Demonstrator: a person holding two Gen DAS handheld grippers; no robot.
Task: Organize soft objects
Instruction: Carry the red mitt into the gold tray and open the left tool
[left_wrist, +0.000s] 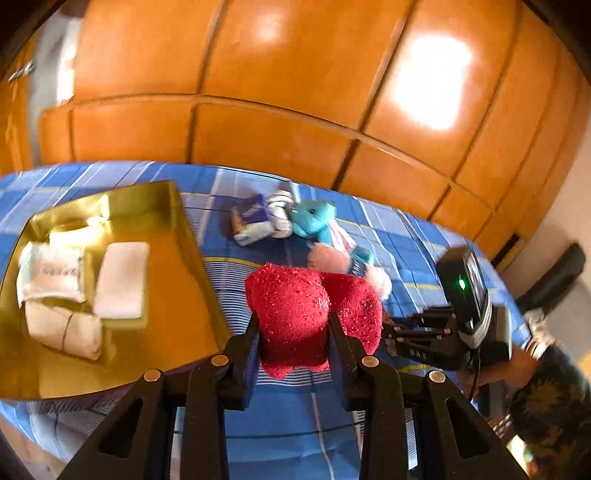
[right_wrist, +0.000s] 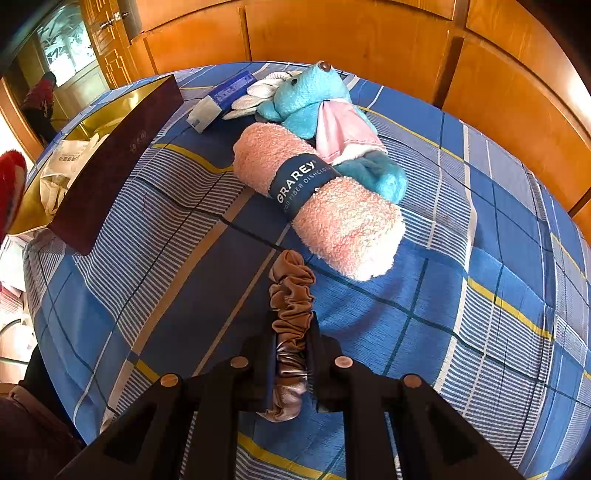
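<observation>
My left gripper (left_wrist: 293, 325) is shut on a red fuzzy heart-shaped cushion (left_wrist: 306, 314), held above the blue checked bedspread (left_wrist: 399, 236). To its left lies the gold-lined box (left_wrist: 177, 288) with several white and cream soft packs (left_wrist: 122, 280) inside. My right gripper (right_wrist: 293, 332) is shut on a brown satin scrunchie (right_wrist: 291, 291) just above the bedspread (right_wrist: 480, 258). Beyond it lie a rolled pink dishcloth (right_wrist: 332, 199) with a dark band and a blue plush toy (right_wrist: 314, 99). The red cushion (right_wrist: 11, 188) shows at the left edge of the right wrist view.
A blue-and-white tissue pack (right_wrist: 221, 99) and a white knitted item (right_wrist: 266, 92) lie beside the plush toy. The box's dark outer wall (right_wrist: 110, 173) stands left of the dishcloth. Orange wooden wardrobe doors (left_wrist: 295, 92) rise behind the bed. The right-hand gripper device (left_wrist: 461, 306) shows in the left wrist view.
</observation>
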